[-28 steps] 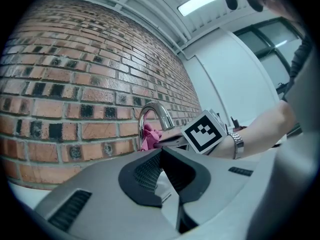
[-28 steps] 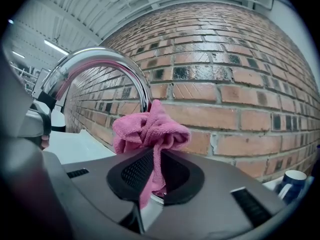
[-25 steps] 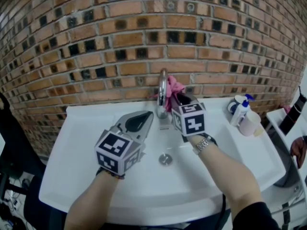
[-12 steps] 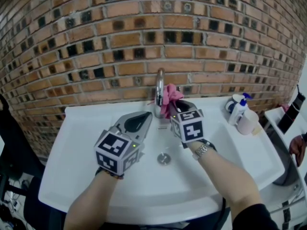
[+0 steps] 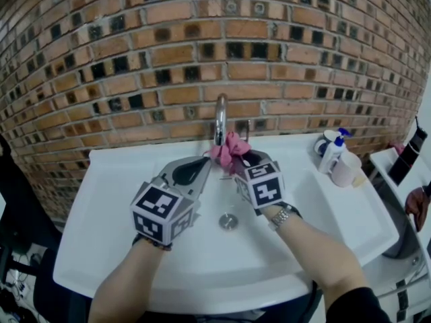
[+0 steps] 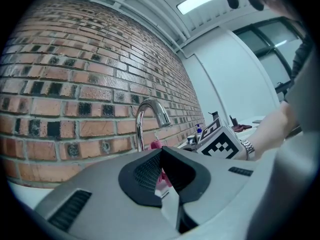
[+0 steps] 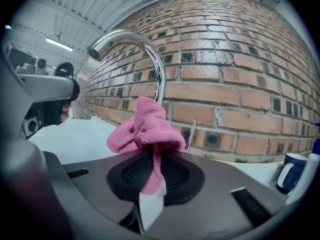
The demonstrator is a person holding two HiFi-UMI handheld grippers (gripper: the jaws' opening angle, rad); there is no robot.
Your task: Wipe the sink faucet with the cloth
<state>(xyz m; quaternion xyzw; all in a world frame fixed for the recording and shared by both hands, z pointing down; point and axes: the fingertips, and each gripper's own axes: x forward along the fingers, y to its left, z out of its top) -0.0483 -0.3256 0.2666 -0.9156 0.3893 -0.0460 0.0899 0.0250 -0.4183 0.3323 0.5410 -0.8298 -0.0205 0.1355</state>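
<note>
A curved chrome faucet [image 5: 219, 120] rises at the back of the white sink [image 5: 114, 200]. My right gripper [image 5: 240, 160] is shut on a crumpled pink cloth [image 5: 227, 151], which sits low against the faucet's stem, near its base. In the right gripper view the cloth [image 7: 147, 126] bunches above the closed jaws [image 7: 152, 166], just in front of the faucet [image 7: 155, 59]. My left gripper [image 5: 204, 163] hovers over the basin to the left of the faucet, shut and holding nothing. In the left gripper view its jaws [image 6: 161, 156] meet, with the faucet [image 6: 146, 116] beyond them.
A brick wall [image 5: 135, 59] stands right behind the faucet. A blue-pump soap bottle [image 5: 334, 155], a mug [image 5: 324, 142] and a cup [image 5: 347, 169] stand on the sink's right rim. The drain [image 5: 228, 221] lies below both grippers.
My right gripper has come down the faucet with the cloth, from beside the upper stem to near its base. The left gripper has stayed where it was.
</note>
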